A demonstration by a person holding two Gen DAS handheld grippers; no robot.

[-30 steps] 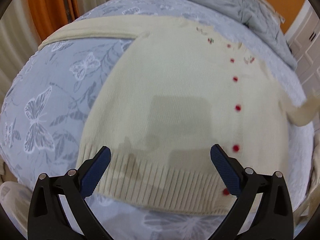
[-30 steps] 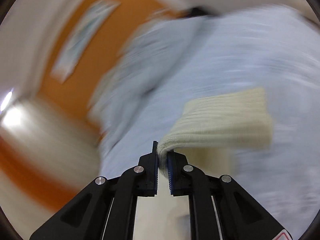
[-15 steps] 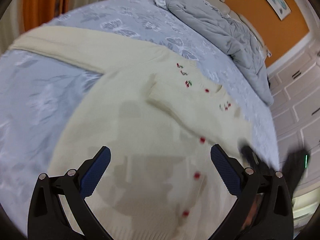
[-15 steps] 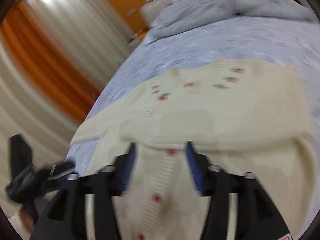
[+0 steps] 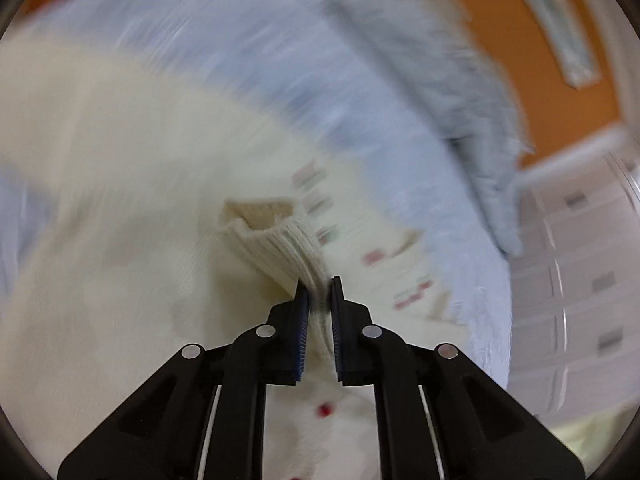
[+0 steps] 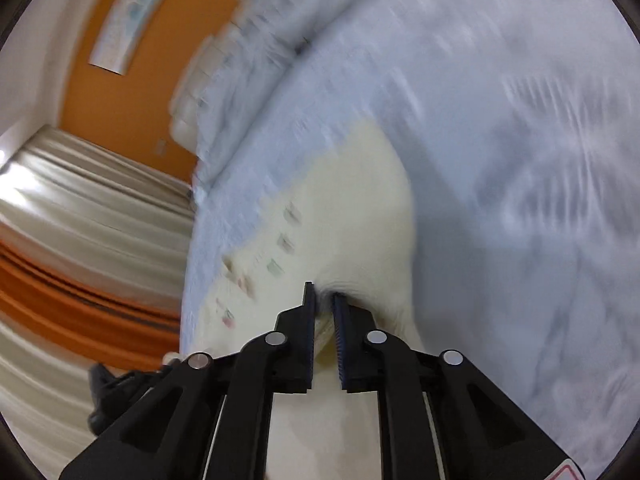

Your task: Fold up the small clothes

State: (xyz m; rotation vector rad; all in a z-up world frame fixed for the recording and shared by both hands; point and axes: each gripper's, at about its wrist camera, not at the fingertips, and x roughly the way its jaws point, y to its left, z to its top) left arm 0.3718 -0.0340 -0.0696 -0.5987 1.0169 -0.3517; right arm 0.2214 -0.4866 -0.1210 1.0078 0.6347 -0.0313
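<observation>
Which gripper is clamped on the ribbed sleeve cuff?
The left gripper: the open-ended ribbed cuff runs straight into its closed jaws. The right gripper pinches a smoother fold of the cardigan instead.

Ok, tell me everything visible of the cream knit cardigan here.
The cream knit cardigan lies on the blue-white patterned bedspread. It has red buttons, small blurred embroidered marks and a ribbed cuff. The left gripper is shut on that cuff; the right gripper pinches another fold.
</observation>
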